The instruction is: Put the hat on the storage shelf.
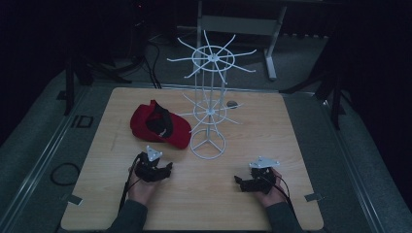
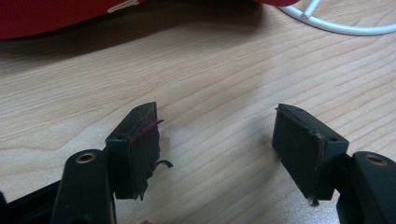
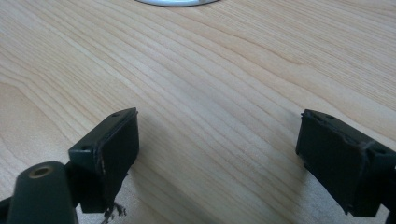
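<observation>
While both rest on the wooden surface (image 1: 272, 131), left gripper (image 1: 167, 170) jaws wide apart near red cap (image 1: 160, 124), right gripper (image 1: 238, 180) jaws parted and empty, white wire rack (image 1: 209, 114) between.

Red cap (image 1: 160, 125) with black lining, upturned on the worktop (image 1: 272, 145), touching white wire rack (image 1: 209, 97) base

High view: above, looking down on table (image 1: 272, 126). Gripper views: low, close over tabletop; share white stand base (image 2: 345, 25).
</observation>
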Demonstrator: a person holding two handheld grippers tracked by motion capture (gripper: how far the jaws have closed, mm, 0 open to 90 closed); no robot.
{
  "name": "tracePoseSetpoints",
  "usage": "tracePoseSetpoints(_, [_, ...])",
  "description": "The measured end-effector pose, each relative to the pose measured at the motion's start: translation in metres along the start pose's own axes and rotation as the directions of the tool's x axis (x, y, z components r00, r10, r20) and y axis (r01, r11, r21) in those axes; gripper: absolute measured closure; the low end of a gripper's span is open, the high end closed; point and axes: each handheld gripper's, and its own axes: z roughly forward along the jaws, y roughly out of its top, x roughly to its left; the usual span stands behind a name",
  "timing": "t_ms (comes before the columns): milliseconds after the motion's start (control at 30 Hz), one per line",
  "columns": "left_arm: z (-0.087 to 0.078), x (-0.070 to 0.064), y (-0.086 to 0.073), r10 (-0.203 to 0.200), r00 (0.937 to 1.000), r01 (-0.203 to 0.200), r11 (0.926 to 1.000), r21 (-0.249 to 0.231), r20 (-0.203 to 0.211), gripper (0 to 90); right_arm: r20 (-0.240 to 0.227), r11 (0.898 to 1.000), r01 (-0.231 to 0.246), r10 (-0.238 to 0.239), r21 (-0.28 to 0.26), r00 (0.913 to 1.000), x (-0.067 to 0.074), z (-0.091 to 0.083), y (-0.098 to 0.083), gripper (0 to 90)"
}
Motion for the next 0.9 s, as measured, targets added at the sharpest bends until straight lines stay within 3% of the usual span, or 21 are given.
tracePoseSetpoints(567, [0.0004,-0.0007,0.0016,-0.003,1.0,0.003,1.0,0.009,0.002,32.3,0.0,1.0,0.001,-0.001,0.0,1.0,-0.0001,0.0,0.0,13.1])
tracePoseSetpoints(900, [-0.0007,-0.0095,0.0026,-0.003,1.0,0.003,0.9999,0.016,0.0,37.1,0.0,1.0,0.001,-0.001,0.0,1.0,-0.0001,0.0,0.0,13.1])
